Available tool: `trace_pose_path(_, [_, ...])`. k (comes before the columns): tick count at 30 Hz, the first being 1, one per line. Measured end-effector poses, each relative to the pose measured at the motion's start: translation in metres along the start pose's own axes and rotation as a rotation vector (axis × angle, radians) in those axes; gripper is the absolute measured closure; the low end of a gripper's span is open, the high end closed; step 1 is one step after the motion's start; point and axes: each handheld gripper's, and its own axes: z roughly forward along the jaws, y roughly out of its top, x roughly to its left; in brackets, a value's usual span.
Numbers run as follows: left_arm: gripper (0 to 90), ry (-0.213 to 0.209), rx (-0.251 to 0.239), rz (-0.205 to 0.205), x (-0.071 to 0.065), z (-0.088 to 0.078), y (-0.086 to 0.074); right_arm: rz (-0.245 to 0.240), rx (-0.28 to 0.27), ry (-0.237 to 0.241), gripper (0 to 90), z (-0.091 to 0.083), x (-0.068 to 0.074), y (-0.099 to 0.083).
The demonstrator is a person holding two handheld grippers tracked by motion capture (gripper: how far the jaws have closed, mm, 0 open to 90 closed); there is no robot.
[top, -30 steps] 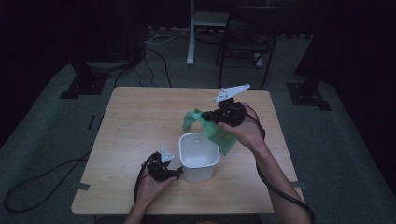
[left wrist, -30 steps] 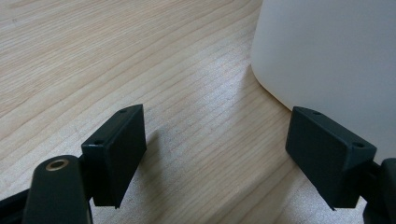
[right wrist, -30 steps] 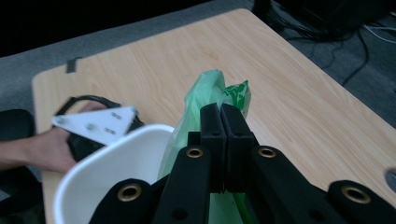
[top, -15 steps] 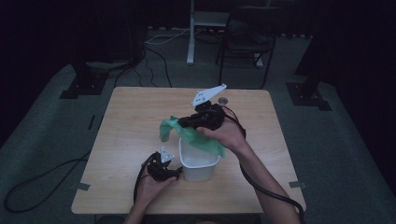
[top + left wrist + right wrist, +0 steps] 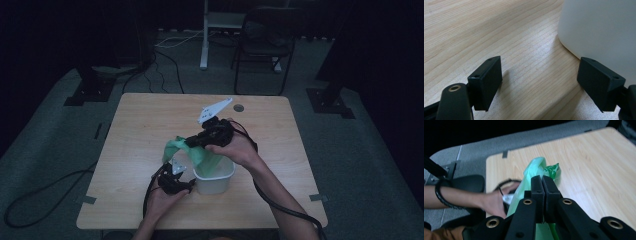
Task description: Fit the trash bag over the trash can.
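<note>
Black right gripper (image 5: 543, 188) w/ brass screws & white 3-cornered plate; dark cord band on left wrist.

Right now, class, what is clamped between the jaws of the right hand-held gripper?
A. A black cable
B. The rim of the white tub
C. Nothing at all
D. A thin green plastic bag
D. In the right gripper view the jaws of the right hand-held gripper are pressed together on the green plastic bag, which in the high view hangs from it over the white tub.
</note>
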Motion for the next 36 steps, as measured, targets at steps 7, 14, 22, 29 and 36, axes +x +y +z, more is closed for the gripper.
trace_pose_path(7, [20.8,0.0,0.014,0.028,-0.001,-0.003,-0.001,0.036,0.032,-0.003,88.3,0.009,-0.012,-0.013])
trace_pose_path(14, [20.9,-0.019,0.014,0.052,0.007,-0.016,-0.007,0.041,0.096,-0.009,87.4,0.025,-0.015,-0.024])
trace_pose_path(22, [20.9,-0.04,-0.034,0.059,0.009,-0.024,-0.008,0.069,0.077,-0.09,65.9,0.008,-0.021,-0.041])
trace_pose_path(29, [20.9,-0.034,-0.024,0.097,0.001,-0.02,-0.006,0.108,0.12,-0.27,61.5,-0.013,-0.038,-0.066])
trace_pose_path(36, [20.9,-0.02,-0.076,0.062,0.011,-0.03,-0.007,0.163,0.162,-0.309,64.9,-0.011,-0.054,-0.086])
